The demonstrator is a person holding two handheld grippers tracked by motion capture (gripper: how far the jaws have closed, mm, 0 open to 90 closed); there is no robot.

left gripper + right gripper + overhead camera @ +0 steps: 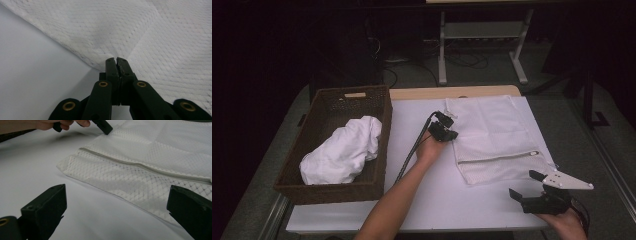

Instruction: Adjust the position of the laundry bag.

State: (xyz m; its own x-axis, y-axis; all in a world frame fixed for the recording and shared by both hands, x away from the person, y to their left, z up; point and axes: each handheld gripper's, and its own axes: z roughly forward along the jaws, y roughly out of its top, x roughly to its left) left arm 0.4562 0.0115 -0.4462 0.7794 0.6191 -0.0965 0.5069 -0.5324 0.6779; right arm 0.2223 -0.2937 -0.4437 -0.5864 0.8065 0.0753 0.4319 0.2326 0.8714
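Note:
A white mesh laundry bag [494,135] lies flat on the white table top [427,200], its grey zipper [499,156] running across near the front edge. My left gripper [452,134] sits at the bag's left edge. In the left gripper view its jaws [116,60] are pressed together with the mesh [100,30] pinched and puckered at the tips. My right gripper [523,184] hovers open by the bag's front right corner, nothing between its fingers. In the right gripper view [117,202] the jaws stand wide before the zippered edge [140,166], with the left gripper [105,127] beyond.
A dark wicker basket [332,100] stands at the table's left with a bundled white cloth [344,150] inside. A cable [412,152] trails from the left gripper along the forearm. Table legs and cords [482,55] are on the floor behind.

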